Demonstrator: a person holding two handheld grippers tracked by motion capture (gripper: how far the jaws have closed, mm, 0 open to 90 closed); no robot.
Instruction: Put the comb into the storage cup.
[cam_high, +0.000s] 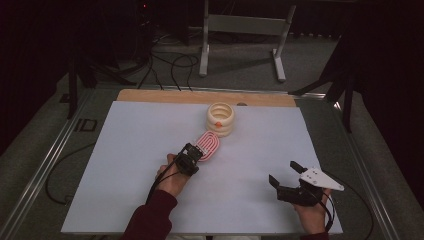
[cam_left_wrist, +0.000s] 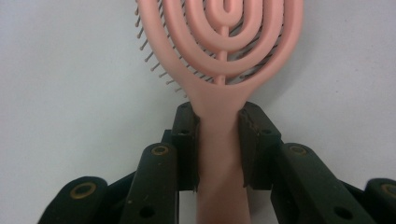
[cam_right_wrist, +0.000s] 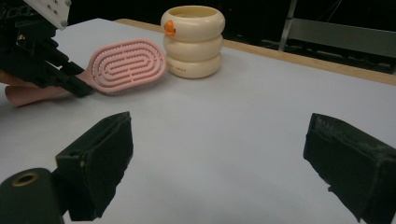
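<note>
Left hand-held gripper (cam_left_wrist: 219, 140) clamped on pink hairbrush (cam_left_wrist: 219, 51) handle — head jutting beyond the jaws, over white table (cam_left_wrist: 60, 93)

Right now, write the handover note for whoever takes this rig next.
Left gripper: shut on the neck of the pink hairbrush, bristles facing down, head over the white sheet.
Right gripper: open, nothing between its fingers, near the table's front right.
Cream ringed cup: upright at the far edge, just beyond the brush head.
Done: brush grasped.
Left: probably placing the brush in the cup; not yet in it.
</note>
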